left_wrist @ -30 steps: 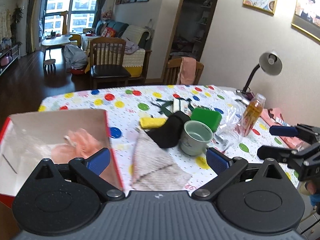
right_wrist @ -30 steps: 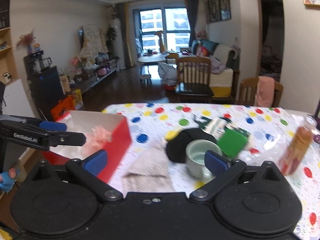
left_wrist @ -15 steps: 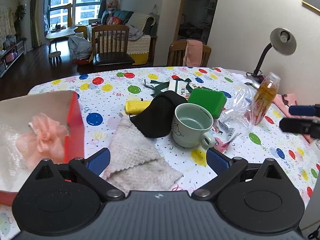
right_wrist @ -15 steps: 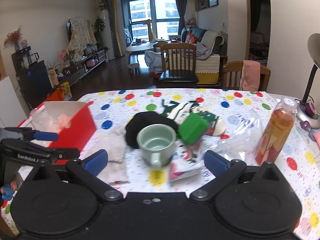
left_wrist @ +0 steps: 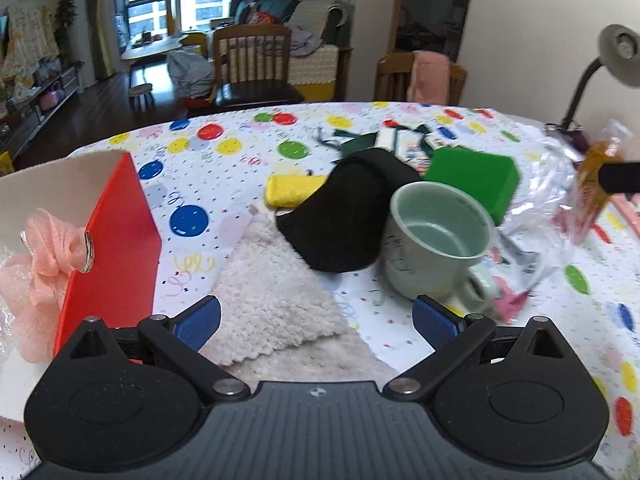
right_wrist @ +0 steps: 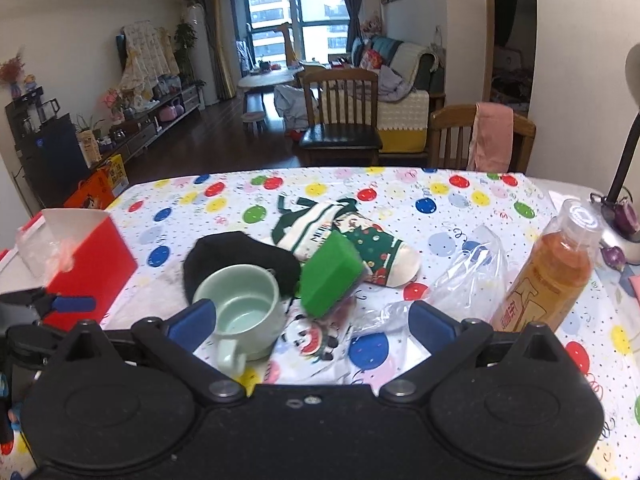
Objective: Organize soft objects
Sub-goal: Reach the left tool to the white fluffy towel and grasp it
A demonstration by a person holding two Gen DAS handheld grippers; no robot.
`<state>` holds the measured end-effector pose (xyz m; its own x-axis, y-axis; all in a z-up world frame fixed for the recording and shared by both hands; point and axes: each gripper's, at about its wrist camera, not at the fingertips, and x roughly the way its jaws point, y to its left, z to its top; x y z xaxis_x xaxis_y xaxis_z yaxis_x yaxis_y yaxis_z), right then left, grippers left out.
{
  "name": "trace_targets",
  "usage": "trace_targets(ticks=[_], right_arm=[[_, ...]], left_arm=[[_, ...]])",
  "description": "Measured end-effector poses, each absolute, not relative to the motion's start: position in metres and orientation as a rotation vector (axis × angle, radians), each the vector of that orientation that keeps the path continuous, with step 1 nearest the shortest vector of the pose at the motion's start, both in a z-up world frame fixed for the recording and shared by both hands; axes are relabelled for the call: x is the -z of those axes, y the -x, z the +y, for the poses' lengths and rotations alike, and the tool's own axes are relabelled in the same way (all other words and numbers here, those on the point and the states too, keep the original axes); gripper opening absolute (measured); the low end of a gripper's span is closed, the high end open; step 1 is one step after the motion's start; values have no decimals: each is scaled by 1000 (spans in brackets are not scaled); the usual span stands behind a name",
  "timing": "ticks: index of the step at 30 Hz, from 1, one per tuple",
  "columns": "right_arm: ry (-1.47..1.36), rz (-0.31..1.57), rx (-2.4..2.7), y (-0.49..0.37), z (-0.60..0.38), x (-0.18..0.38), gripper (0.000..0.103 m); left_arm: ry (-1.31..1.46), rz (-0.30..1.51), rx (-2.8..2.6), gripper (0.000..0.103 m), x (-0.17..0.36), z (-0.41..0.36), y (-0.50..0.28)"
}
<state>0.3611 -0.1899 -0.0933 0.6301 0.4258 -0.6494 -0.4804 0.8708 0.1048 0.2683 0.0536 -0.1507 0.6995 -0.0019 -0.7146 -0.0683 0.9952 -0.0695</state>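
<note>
While both grippers have edged closer, left gripper [left_wrist: 316, 320] jaws spread over white towel [left_wrist: 272, 300], right gripper [right_wrist: 308, 322] likewise released, red box [left_wrist: 116, 240] holding pink mesh puff [left_wrist: 48, 252], perhaps plastic too.

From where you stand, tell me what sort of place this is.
Most likely a home's open living-dining room: a dining table in a balloon-print cloth, wooden chairs around it, and a sofa by the big window behind.

My finger pads [left_wrist: 199, 322] are blue. The tablecloth [left_wrist: 240, 136] is white with multicolour dots. The box [left_wrist: 116, 248] is red outside, white inside. The mesh puff [left_wrist: 48, 248] is pink, the towel [left_wrist: 272, 296] cream, the cloth [left_wrist: 344, 220] black, the sponge [right_wrist: 330, 276] green, the mug [right_wrist: 240, 308] pale green.
</note>
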Motion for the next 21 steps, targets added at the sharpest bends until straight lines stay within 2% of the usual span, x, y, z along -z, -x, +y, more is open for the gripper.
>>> trace_targets(ticks=[8,11,21], right_arm=[[120,766,-502,-415,-176,117,101],[103,799,-496,-433,-172,125,95],[80,863,-472,-464,-164,147,93]], left_arm=[[80,815,-121,103,173,59,-292],[82,835,-146,103,181,62,-299],[118,905,-191,102,204,72,-311]])
